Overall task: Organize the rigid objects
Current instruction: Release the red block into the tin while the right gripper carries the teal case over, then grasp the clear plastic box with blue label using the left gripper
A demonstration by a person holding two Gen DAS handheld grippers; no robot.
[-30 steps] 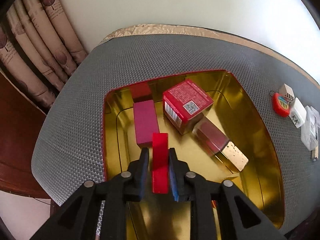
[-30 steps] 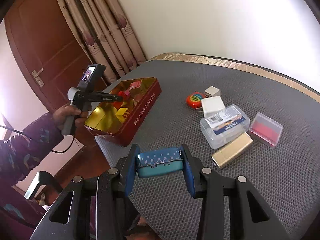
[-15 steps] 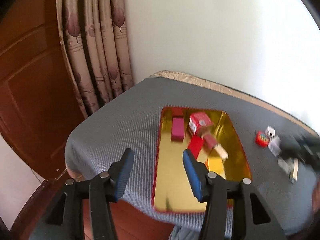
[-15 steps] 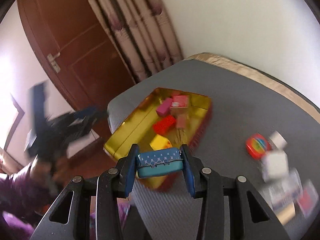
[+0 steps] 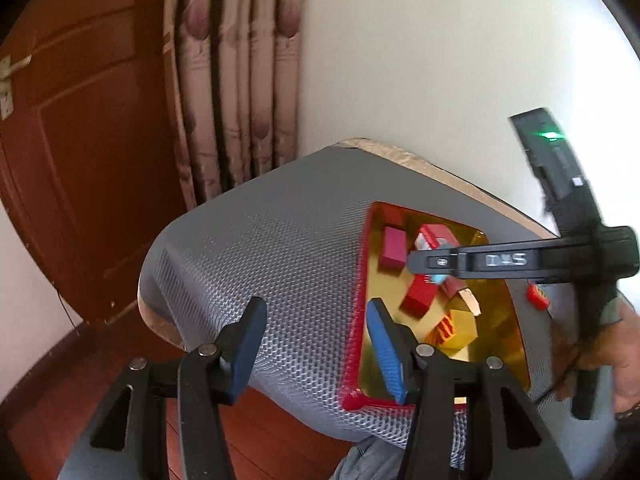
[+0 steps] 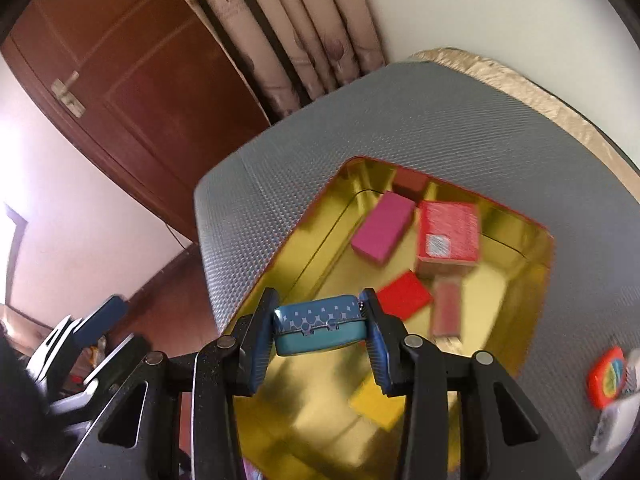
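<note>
A gold tin with a red outside (image 6: pixel 320 240) (image 5: pixel 356 312) sits on the grey mat. Inside lie a pink block (image 6: pixel 382 227), a red printed box (image 6: pixel 448 232), a red brick (image 6: pixel 404 295), a dull red bar (image 6: pixel 446 308) and a yellow block (image 6: pixel 376 402). My right gripper (image 6: pixel 320 326) is shut on a small teal tin (image 6: pixel 320 326) and hovers over the gold tin's near part; it also shows in the left wrist view (image 5: pixel 436 268) above the tin. My left gripper (image 5: pixel 316 344) is open and empty, pulled back over the table's near left edge.
The grey mat (image 5: pixel 280 264) ends in a rounded table corner, with wooden floor below. A brown door (image 6: pixel 140 80) and curtains (image 6: pixel 288 28) stand behind. A round red and rainbow item (image 6: pixel 606 376) and pale boxes lie on the mat right of the tin.
My left gripper let go of the red brick into the tin, opened and drew back. My right gripper carried the teal tin from the mat's right side to above the gold tin.
</note>
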